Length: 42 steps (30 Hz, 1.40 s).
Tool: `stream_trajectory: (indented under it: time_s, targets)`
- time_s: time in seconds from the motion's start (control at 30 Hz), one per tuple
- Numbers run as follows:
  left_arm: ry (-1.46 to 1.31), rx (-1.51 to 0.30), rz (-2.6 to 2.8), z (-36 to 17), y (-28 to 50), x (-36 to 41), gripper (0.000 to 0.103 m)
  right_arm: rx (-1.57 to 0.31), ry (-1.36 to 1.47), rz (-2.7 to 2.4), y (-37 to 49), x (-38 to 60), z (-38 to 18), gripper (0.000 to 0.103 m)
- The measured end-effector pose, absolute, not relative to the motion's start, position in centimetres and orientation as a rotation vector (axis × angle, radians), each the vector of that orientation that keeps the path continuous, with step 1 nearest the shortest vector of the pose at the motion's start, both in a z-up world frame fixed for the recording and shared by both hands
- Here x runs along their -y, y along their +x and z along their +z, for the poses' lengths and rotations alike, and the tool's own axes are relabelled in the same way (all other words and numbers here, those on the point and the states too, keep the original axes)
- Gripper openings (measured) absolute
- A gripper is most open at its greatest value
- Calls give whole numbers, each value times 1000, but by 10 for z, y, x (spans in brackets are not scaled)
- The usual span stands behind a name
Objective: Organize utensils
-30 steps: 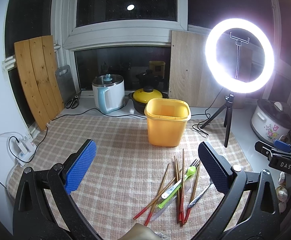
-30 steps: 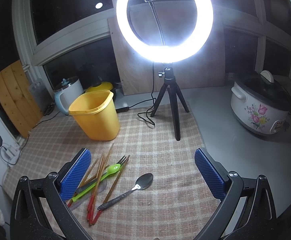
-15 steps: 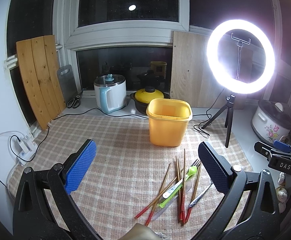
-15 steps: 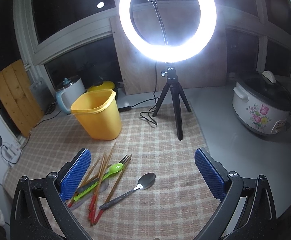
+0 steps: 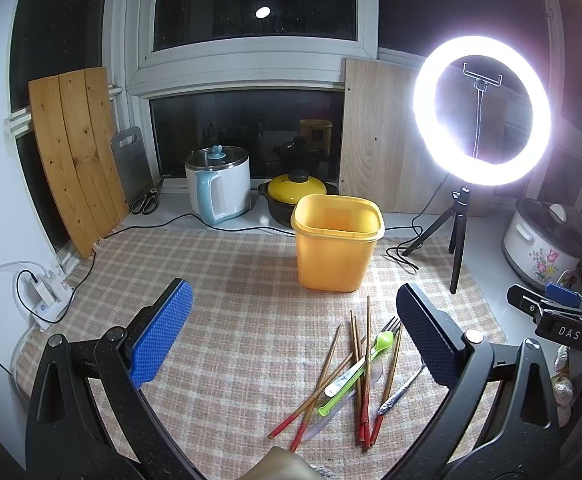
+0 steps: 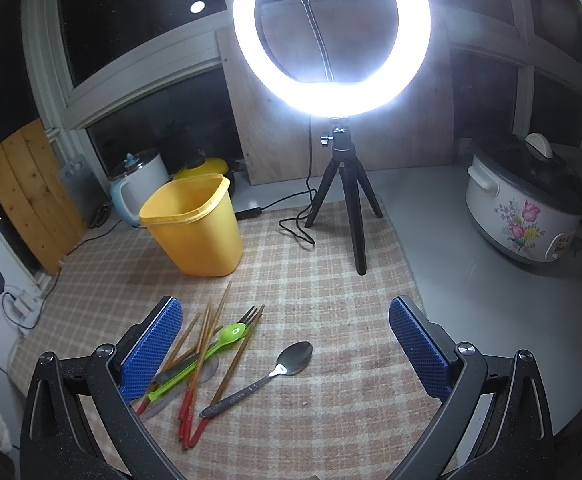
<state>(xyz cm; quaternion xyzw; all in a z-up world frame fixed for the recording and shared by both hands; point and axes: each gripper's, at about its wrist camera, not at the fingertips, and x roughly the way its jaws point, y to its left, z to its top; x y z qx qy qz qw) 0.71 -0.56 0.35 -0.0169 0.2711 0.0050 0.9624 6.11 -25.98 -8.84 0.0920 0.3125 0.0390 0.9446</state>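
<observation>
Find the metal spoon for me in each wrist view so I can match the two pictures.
Left wrist: only the handle of the spoon shows, low and right of centre, its bowl hidden behind the right finger.
Right wrist: the spoon lies whole, low centre, right of the chopsticks.
Shared landmark: the yellow bin, standing beyond the utensils in both.
</observation>
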Motion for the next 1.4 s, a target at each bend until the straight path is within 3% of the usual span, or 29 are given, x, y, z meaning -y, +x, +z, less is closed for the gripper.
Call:
stream_trajectory:
  time_s: [0.6, 1.0, 1.13, 1.27, 1.37, 1.4]
  targets:
    - [-22, -635, 72, -15, 19, 10, 103, -669, 235, 111, 72, 285, -113, 102]
    - [-2, -758, -17, -43, 48, -21, 103, -826, 312, 142, 79, 294, -141, 102]
    - [-28, -818, -103, -55, 61, -26, 94, -871, 395, 125, 82, 294, -154, 98]
    - [-40, -883, -194, -70, 74, -26, 79, -934, 470, 146, 89, 288, -168, 81]
    - [-86, -942, -263, -86, 85, -29, 65, -964, 525, 158, 93, 283, -181, 79]
    - [-107, -965, -290, -92, 89, -31, 62, -978, 545, 156, 95, 283, -186, 70]
